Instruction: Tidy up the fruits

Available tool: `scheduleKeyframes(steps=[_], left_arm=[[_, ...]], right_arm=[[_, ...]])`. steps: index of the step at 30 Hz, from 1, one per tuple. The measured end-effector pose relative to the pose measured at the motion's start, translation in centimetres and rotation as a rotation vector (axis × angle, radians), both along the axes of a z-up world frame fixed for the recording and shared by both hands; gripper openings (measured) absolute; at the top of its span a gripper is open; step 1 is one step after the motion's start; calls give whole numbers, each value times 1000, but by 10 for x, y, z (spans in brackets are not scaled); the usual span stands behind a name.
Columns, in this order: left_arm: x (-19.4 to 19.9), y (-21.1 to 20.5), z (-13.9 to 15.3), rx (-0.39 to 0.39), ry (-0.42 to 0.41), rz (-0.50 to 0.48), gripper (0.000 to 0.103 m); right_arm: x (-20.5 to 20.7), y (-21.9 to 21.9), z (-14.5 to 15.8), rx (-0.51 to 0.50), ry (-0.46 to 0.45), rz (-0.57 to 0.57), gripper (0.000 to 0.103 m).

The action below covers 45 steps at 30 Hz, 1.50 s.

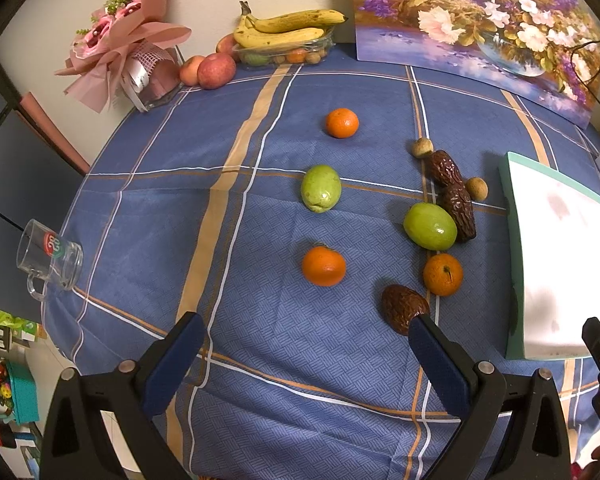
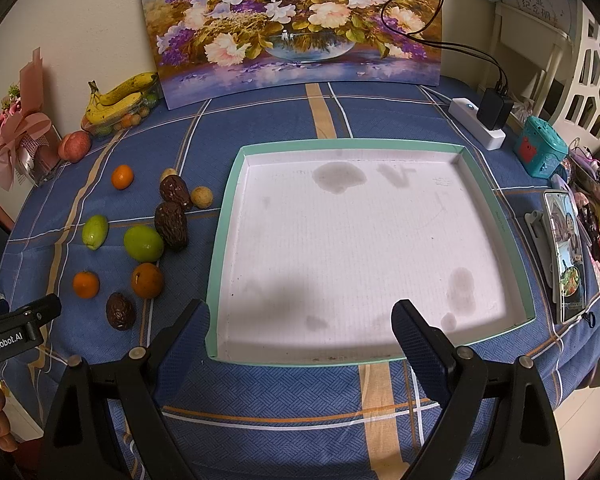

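Loose fruit lies on the blue checked cloth: three oranges [image 1: 323, 266] [image 1: 442, 274] [image 1: 342, 122], two green fruits [image 1: 321, 188] [image 1: 430, 226], three dark brown wrinkled fruits [image 1: 404, 308] [image 1: 459, 206] [image 1: 444, 168] and two small tan ones [image 1: 422, 147]. My left gripper [image 1: 306, 346] is open and empty above the cloth, its right finger just in front of a brown fruit. A white tray with a teal rim [image 2: 220, 240] is empty. My right gripper [image 2: 300, 334] is open and empty over the tray's near edge. The fruit group [image 2: 143, 243] lies left of the tray.
At the back stand a flower painting [image 2: 292, 20], a clear dish of bananas [image 1: 288, 32], apples [image 1: 216, 71] and a pink bouquet [image 1: 120, 40]. A glass mug [image 1: 50, 258] sits at the left edge. A power strip [image 2: 478, 122], a teal box [image 2: 540, 146] and a phone [image 2: 566, 254] lie right of the tray.
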<state>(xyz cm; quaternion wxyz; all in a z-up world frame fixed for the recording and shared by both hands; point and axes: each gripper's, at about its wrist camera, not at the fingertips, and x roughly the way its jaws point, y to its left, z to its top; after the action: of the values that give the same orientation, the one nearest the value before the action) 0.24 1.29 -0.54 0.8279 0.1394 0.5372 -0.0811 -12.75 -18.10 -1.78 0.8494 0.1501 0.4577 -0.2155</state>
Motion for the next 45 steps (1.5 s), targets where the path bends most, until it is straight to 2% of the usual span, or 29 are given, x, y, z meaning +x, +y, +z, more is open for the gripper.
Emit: scheduleKeyframes(steps=[16, 27, 32, 37, 42, 45], left_arm=[[0, 1, 3, -19, -10, 9, 103], [7, 6, 12, -115, -42, 23, 103], [16, 11, 19, -179, -110, 30, 103], [31, 21, 21, -241, -106, 63, 103], [40, 24, 24, -241, -137, 83, 103], [45, 21, 25, -248, -119, 81, 103]], right_arm=[[0, 0, 0, 0, 0, 0, 93], [2, 0, 2, 6, -2, 1, 93], [5, 2, 6, 13, -50, 22, 93], [18, 5, 11, 32, -94, 48, 93], [32, 11, 19, 23, -138, 73, 93], [44, 12, 21, 55, -153, 94, 93]])
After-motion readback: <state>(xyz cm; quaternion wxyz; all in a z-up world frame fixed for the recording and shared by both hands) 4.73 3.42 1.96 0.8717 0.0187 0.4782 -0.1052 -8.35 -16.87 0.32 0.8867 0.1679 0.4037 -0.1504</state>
